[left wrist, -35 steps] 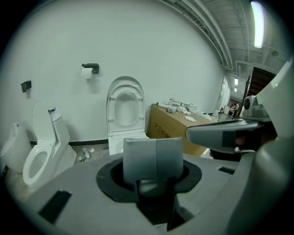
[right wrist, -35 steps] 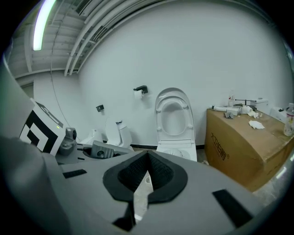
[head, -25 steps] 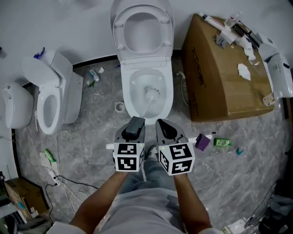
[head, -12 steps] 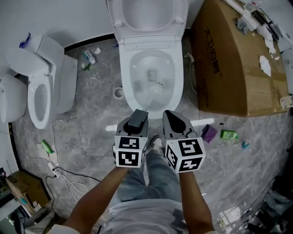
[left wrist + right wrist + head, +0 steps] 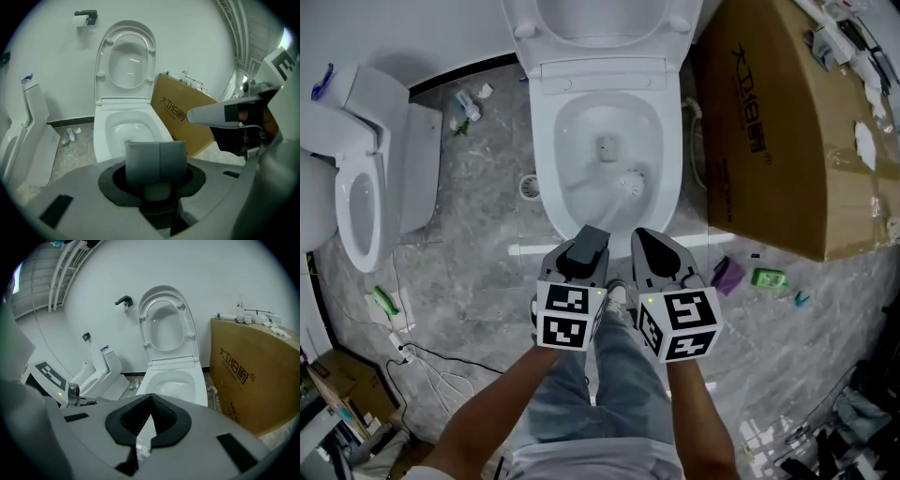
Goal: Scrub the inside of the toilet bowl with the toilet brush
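A white toilet point(image 5: 546, 159) stands with its lid up at the top centre of the head view. The white toilet brush head point(image 5: 629, 185) rests inside the bowl, on its right side near the water. The pale brush handle point(image 5: 598, 212) slants back down to my left gripper point(image 5: 584, 246), which is shut on the handle's grey end point(image 5: 154, 161). My right gripper point(image 5: 654, 248) hovers beside it, just before the bowl's front rim. Its jaws are shut on nothing, with the tips point(image 5: 150, 397) touching. The same toilet point(image 5: 199, 385) shows ahead in the right gripper view.
A large cardboard box point(image 5: 778, 122) stands tight against the toilet's right side. A second toilet point(image 5: 366, 178) lies to the left. The marble floor holds a purple item point(image 5: 728, 275), a green bottle point(image 5: 767, 277), a floor drain point(image 5: 530, 186) and cables point(image 5: 422, 361).
The head view has closed in on the toilet, and both grippers have come nearer the bowl. The brush head has shifted from mid-bowl to the right side.
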`<state>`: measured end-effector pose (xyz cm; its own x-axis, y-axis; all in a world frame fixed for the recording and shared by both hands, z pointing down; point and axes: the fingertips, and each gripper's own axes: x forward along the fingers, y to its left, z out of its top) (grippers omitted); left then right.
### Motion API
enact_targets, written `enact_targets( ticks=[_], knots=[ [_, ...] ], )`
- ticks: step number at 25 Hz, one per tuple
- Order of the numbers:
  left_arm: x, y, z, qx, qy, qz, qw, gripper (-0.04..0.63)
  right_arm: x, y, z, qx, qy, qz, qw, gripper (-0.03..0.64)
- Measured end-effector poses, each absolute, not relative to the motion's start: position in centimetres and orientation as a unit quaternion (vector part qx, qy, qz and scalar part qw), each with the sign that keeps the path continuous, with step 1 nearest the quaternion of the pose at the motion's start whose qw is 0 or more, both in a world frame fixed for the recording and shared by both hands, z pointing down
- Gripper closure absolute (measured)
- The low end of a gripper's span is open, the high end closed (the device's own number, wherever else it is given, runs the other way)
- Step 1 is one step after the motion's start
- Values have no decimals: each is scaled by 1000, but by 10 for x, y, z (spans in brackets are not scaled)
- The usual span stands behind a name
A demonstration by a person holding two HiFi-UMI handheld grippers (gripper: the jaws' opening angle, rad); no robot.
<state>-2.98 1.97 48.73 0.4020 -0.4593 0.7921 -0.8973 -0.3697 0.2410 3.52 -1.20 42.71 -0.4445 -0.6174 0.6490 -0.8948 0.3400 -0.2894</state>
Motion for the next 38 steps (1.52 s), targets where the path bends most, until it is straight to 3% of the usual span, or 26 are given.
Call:
enact_targets(
  ticks=[22, 38],
  knots=[
    [-10, -65, 541, 785, -415, 310, 340, 442, 33, -57, 482, 494, -768, 348, 213, 618],
    [-40, -124, 550, 772, -445, 318, 324, 442, 23, -78, 489, 496, -764, 354, 212, 618]
  ],
)
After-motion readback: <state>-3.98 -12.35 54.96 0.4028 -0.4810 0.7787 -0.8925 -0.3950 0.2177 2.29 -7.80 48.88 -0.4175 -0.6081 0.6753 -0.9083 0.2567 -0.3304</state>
